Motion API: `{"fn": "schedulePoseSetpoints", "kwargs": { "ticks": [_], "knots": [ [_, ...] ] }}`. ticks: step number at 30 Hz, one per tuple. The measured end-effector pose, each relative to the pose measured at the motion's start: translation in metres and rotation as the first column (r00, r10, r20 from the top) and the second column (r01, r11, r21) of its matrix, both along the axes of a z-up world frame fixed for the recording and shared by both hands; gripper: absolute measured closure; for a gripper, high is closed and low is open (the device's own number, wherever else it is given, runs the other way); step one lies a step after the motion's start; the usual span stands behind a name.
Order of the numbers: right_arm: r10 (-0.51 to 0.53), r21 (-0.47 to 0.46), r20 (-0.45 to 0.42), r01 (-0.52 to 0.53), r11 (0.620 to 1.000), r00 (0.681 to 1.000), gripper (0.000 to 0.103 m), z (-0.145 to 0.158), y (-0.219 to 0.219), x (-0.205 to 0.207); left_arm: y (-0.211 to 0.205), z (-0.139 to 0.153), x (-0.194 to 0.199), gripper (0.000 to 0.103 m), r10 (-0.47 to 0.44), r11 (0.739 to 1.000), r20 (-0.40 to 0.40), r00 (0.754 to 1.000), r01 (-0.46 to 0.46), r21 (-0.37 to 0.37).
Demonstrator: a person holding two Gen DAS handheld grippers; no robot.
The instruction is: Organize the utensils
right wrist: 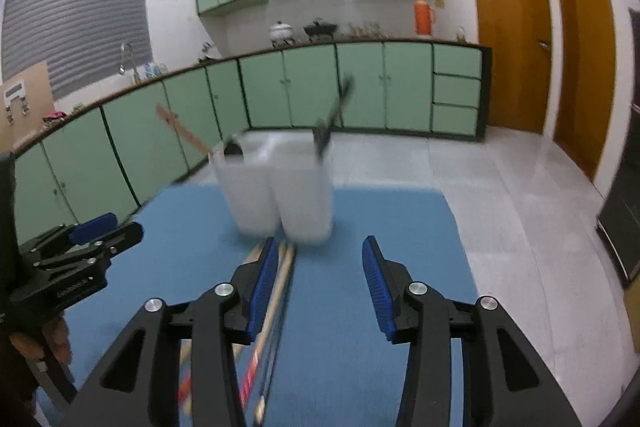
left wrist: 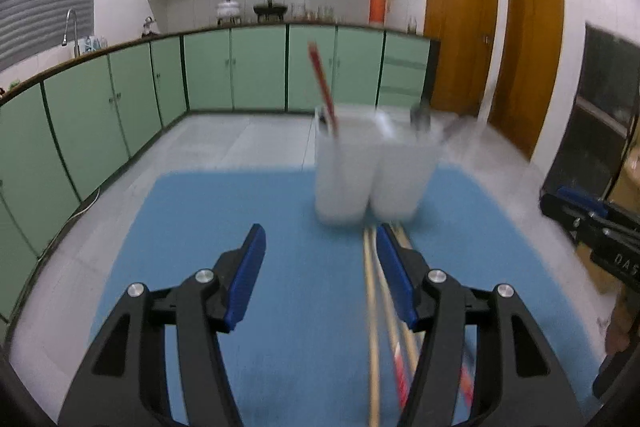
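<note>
Both my jaws stand apart, nothing clamped in either. Left gripper (left wrist: 320,275) and right gripper (right wrist: 320,279) both point down at the blue mat (left wrist: 192,227) on the counter.

Key relation: the loose chopsticks (left wrist: 372,327) lie on the mat between my two grippers, long axis running away from me toward the holder. In the left wrist view they pass just inside and under my right-side finger, not centred in the gap. In the right wrist view the same bundle (right wrist: 276,291) runs along and under my left-side finger. So each gripper sits off to one side of them; neither is lined up. Left looks slightly nearer, since some sticks fall within its gap, but blur makes that a weak call.

The white two-compartment holder (left wrist: 372,179) stands upright just beyond the far ends of the sticks. From the left view, its left compartment has a red stick (left wrist: 322,87) leaning up out of it; the right compartment holds dark-handled utensils (left wrist: 420,117), too blurred to name.

Most sticks not yet sorted, I judge.
</note>
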State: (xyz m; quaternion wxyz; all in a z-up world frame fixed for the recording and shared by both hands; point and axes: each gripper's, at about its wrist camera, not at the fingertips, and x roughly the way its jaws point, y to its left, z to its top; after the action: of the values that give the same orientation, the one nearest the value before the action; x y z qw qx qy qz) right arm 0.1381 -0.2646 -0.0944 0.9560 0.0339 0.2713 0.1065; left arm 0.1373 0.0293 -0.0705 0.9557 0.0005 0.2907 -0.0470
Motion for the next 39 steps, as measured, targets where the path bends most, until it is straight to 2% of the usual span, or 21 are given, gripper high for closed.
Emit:
{"fn": "schedulePoseSetpoints", "kwargs": {
  "ticks": [4, 7, 11, 15, 23, 27, 32, 37, 39],
  "knots": [
    [-0.018, 0.010, -0.059, 0.018, 1.000, 0.998, 0.060, -0.034, 0.001, -0.029, 0.004, -0.030, -0.031, 0.047, 0.007, 1.000, -0.072, 0.997, -0.007, -0.001],
    [0.013, -0.004, -0.113, -0.013, 1.000, 0.994, 0.062, -0.052, 0.012, -0.046, 0.002, -0.044, -0.046, 0.047, -0.013, 1.000, -0.111, 0.994, 0.015, 0.014],
    [0.051, -0.033, -0.158, -0.057, 0.998, 0.986, 0.069, -0.070, 0.024, -0.065, -0.001, -0.052, -0.060, 0.047, -0.042, 0.997, -0.147, 0.988, 0.051, 0.056],
    [0.073, -0.042, -0.198, -0.082, 0.996, 0.978, 0.077, -0.083, 0.029, -0.067, -0.001, -0.063, -0.067, 0.048, -0.043, 0.997, -0.180, 0.983, 0.054, 0.054],
    [0.121, -0.047, -0.224, -0.135, 0.990, 0.967, 0.078, -0.088, 0.038, -0.064, -0.008, -0.074, -0.068, 0.049, -0.064, 0.996, -0.213, 0.975, 0.074, 0.040],
    [0.146, -0.060, -0.265, -0.167, 0.984, 0.953, 0.083, -0.093, 0.046, -0.057, -0.013, -0.079, -0.064, 0.051, -0.077, 0.995, -0.241, 0.968, 0.089, 0.042],
    [0.141, -0.076, -0.288, -0.170, 0.982, 0.947, 0.085, -0.096, 0.049, -0.054, -0.015, -0.087, -0.055, 0.055, -0.085, 0.994, -0.300, 0.950, 0.099, 0.033],
    [0.130, -0.068, -0.292, -0.156, 0.985, 0.948, 0.092, -0.097, 0.046, -0.050, -0.021, -0.087, -0.055, 0.056, -0.081, 0.993, -0.306, 0.949, 0.103, 0.059],
    [0.121, -0.062, -0.293, -0.145, 0.987, 0.948, 0.095, -0.097, 0.044, -0.049, -0.024, -0.086, -0.055, 0.064, -0.081, 0.992, -0.305, 0.949, 0.106, 0.065]
  ]
}}
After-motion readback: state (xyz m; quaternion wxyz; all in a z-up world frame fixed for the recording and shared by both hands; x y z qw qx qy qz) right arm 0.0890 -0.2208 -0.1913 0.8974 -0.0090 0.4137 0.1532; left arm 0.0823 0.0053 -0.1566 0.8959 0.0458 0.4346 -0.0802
